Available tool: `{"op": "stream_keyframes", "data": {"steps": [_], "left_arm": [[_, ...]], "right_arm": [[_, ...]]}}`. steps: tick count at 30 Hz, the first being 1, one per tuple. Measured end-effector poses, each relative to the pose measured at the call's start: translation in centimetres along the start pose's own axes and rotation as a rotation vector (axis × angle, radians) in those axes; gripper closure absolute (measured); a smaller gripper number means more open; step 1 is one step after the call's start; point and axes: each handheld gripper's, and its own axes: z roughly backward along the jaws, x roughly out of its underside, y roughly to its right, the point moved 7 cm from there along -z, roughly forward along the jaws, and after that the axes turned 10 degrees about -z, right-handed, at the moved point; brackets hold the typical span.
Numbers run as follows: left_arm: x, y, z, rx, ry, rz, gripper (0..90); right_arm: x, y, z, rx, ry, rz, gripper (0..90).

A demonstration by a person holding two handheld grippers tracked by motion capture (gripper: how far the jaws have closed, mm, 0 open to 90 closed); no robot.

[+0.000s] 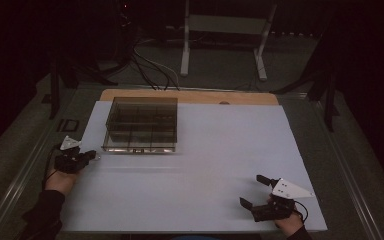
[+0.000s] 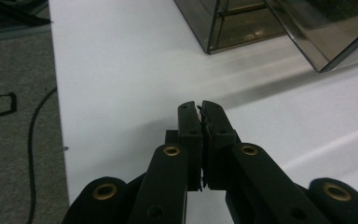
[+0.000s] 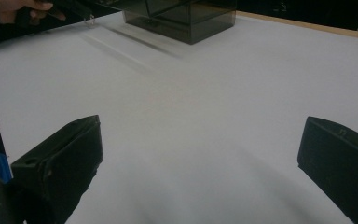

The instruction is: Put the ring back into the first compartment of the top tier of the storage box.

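Left gripper (image 1: 91,156) at bench's left edge, jaws clenched, nothing visibly held | right gripper (image 1: 254,190) near front-right corner, jaws released | smoked compartment box (image 1: 141,125) toward far-left corner.

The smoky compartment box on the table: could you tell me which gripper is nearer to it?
Left. The left gripper, jaws shut, sits just off the smoky compartment box's near-left corner. The right gripper, jaws open, is far across the white table at its near-right edge.
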Motion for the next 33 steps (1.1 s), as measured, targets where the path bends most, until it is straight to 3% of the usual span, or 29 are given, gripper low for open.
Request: {"op": "stream_keyframes", "data": {"steps": [18, 26, 33], "left_arm": [[-0.8, 0.2, 2.1, 0.004, 0.024, -0.019, 89.9], [-1.5, 0.6, 3.0, 0.028, 0.060, -0.013, 89.9], [-2.3, 1.0, 3.9, 0.033, 0.074, -0.032, 89.9]], "right_arm": [[0.0, 0.0, 0.0, 0.001, 0.001, -0.001, 0.0], [0.0, 0.0, 0.0, -0.001, -0.001, 0.000, 0.0], [0.0, 0.0, 0.0, -0.001, -0.002, 0.001, 0.0]]}}
